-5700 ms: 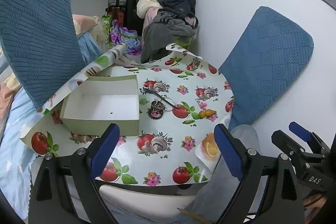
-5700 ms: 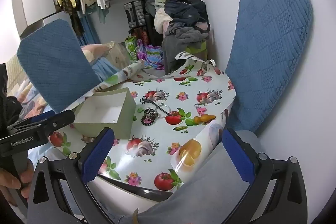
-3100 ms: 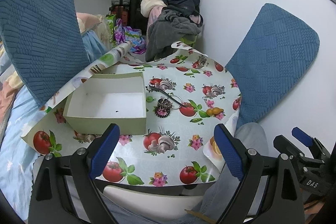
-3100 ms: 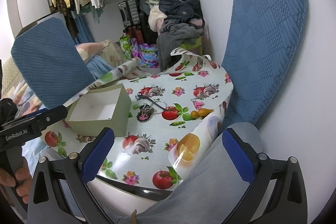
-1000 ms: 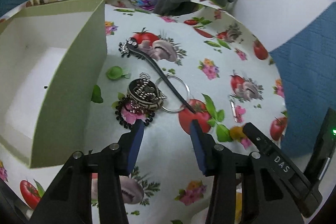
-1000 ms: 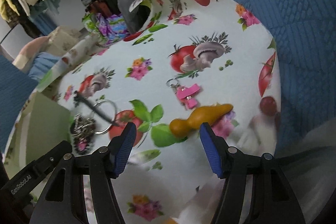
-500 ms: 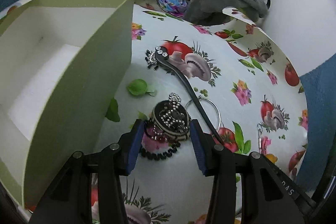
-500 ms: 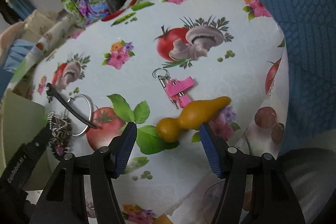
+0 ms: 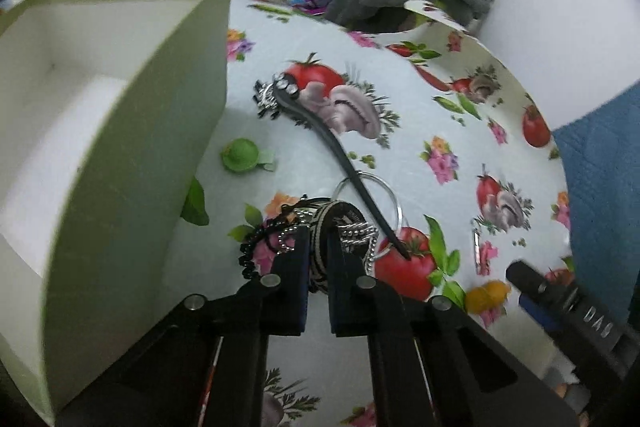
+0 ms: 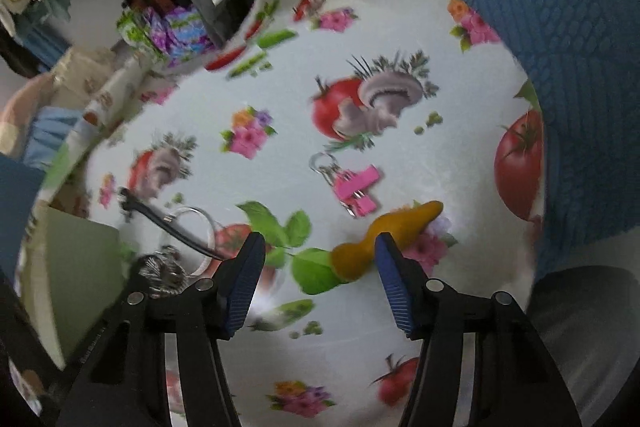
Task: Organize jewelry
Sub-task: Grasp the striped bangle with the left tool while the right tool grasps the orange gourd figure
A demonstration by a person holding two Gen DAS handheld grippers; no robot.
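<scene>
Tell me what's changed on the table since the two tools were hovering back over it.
Both came in close. The left tool has just closed on the patterned bracelet in the jewelry pile; the right tool, narrowing slightly, holds nothing. The green box, hair stick and pink clip haven't moved.

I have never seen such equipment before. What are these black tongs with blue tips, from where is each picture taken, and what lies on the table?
These are hand-held grippers: a person holds one in each hand, and each carries a wide-angle camera looking along its two fingers. So one picture comes from the left tool, the other from the right.

The left gripper has just closed on a patterned bangle in a small heap with a black beaded bracelet. Nearby lie a dark hair stick across a thin silver ring, and an open green box.

The right gripper is open, nothing between its pads. Ahead of it lie pink clips. All rests on a tablecloth printed with vegetables.
</scene>
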